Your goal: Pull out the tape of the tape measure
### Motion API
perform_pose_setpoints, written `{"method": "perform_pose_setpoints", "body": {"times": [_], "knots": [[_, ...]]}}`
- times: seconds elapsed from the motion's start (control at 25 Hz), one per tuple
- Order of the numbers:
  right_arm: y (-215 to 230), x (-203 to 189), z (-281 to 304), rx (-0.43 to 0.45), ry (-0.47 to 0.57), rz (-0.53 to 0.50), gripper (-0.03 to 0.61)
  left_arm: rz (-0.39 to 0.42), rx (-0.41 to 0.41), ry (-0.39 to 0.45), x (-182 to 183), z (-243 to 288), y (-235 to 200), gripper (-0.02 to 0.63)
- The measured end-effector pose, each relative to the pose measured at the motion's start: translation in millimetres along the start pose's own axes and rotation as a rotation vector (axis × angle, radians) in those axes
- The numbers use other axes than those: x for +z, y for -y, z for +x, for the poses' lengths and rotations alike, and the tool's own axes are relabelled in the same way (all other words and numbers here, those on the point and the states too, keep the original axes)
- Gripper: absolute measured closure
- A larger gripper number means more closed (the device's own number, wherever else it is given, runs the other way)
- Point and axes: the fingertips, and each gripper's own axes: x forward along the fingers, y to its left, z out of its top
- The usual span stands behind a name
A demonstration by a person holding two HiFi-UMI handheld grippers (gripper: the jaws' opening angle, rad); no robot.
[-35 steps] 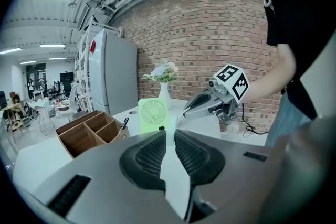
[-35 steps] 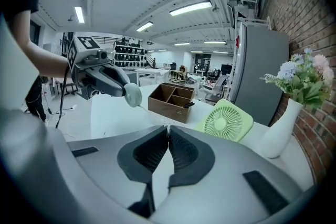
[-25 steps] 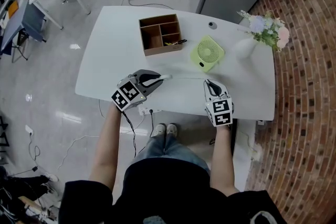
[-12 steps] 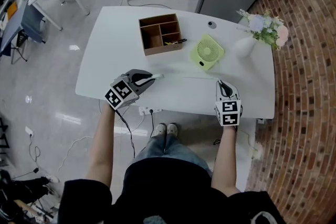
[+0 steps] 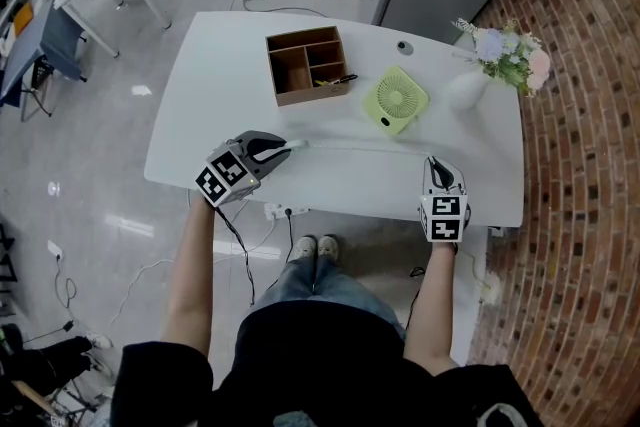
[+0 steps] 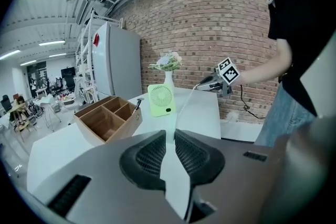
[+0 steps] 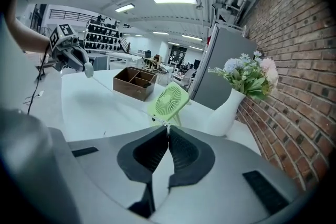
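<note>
White tape (image 5: 360, 147), thin and flat, spans the smooth table (image 5: 200, 115) between the tape measure (image 6: 173, 176) clamped in the left hand-held gripper (image 5: 283, 147) and its tip pinched by the right hand-held gripper (image 5: 433, 161).

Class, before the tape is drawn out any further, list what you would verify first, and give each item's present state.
1. Left gripper clamped on the tape measure case: ok.
2. Right gripper jaws shut on the end of the tape: ok.
3. Tape runs straight between the grippers, no visible kink: ok.
4. Tape passes clear of the green fan: ok.
5. Length of tape left inside the case: cannot tell.
</note>
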Motion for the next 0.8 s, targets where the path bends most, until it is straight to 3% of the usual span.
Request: {"method": "perform_pose_setpoints", "body": {"times": [0.8], "knots": [[-11.2,-2.5,16.6,0.029,-0.003,0.038,0.569,-0.002,-0.015,-0.037,-8.4,16.8,-4.1,0.546]]}}
